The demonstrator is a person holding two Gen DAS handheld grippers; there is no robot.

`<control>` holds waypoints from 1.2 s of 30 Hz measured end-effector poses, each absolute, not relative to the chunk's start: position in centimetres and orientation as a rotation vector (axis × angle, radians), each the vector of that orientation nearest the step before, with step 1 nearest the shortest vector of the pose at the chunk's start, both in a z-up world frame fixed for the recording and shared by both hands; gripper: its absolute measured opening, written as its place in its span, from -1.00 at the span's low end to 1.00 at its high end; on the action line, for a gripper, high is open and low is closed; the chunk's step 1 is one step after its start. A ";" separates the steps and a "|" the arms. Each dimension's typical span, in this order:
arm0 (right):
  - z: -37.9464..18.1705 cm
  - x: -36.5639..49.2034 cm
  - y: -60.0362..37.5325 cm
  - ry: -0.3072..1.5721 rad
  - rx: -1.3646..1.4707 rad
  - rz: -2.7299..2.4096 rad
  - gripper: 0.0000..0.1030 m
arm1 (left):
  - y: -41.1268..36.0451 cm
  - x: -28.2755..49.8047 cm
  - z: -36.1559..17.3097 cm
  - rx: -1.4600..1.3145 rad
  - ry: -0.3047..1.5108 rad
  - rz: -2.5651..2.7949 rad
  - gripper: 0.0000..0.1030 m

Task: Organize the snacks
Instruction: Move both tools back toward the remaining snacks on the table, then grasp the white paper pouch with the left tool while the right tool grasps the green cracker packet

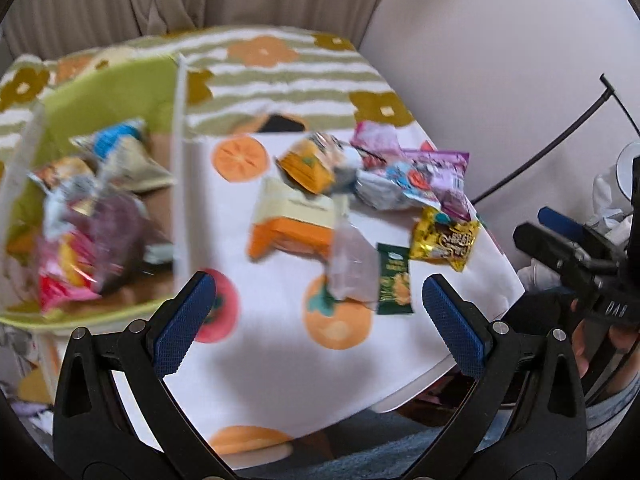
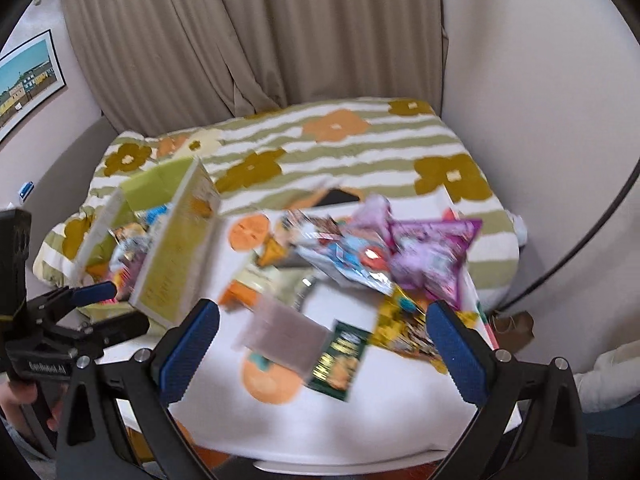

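Loose snacks lie on a white cloth with orange fruit prints [image 1: 280, 352]: an orange and cream box [image 1: 292, 224], a dark green packet [image 1: 394, 284], a clear pinkish bag [image 1: 350, 264], a yellow packet [image 1: 446, 240] and purple packets [image 1: 436, 172]. A green-lined box [image 1: 96, 92] at the left holds several snacks. My left gripper [image 1: 320, 320] is open and empty above the cloth's near part. My right gripper [image 2: 320, 356] is open and empty above the green packet [image 2: 338, 360] and the clear bag [image 2: 286, 332]. The box [image 2: 176, 260] stands left of it.
A striped flower-print blanket [image 2: 360, 148] lies behind the cloth. Beige curtains [image 2: 260, 32] and a white wall [image 2: 540, 80] stand behind. A black cable [image 1: 560, 136] runs along the right. Each gripper shows in the other's view, the right [image 1: 576, 256] and the left [image 2: 80, 312].
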State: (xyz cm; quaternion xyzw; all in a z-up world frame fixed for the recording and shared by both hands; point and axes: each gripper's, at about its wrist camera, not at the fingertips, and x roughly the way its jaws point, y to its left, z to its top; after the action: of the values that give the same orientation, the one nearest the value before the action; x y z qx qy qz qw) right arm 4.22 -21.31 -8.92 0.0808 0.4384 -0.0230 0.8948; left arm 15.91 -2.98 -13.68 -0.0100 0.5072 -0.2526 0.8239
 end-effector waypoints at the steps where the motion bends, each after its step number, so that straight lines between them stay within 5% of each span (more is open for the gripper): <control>1: -9.5 4.1 -21.7 0.918 0.164 -0.046 1.00 | -4.0 15.9 -14.4 -0.017 1.093 -0.530 0.98; 13: -19.3 4.2 -24.2 1.053 0.162 0.024 1.00 | -9.4 17.8 -22.7 -0.036 1.228 -0.496 0.97; 22: -23.8 4.9 -23.0 1.085 0.143 -0.009 0.99 | -11.2 19.5 -26.4 -0.037 1.287 -0.528 0.73; 28: -24.7 5.8 -22.6 1.082 0.139 -0.033 0.99 | -11.5 20.2 -27.7 -0.051 1.310 -0.545 0.37; 31: -24.9 6.2 -22.4 1.078 0.127 -0.050 0.99 | -11.5 20.3 -28.1 -0.081 1.321 -0.583 -0.04; 36: -25.2 6.9 -21.8 1.084 0.127 -0.062 0.99 | -11.3 20.3 -28.1 -0.090 1.320 -0.608 -0.14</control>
State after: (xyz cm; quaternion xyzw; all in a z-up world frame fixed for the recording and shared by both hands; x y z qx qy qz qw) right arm 6.95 -21.79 -25.21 0.0605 0.5153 -0.0293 0.8544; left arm 20.25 -11.35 -28.08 -0.0411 0.6032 -0.2778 0.7465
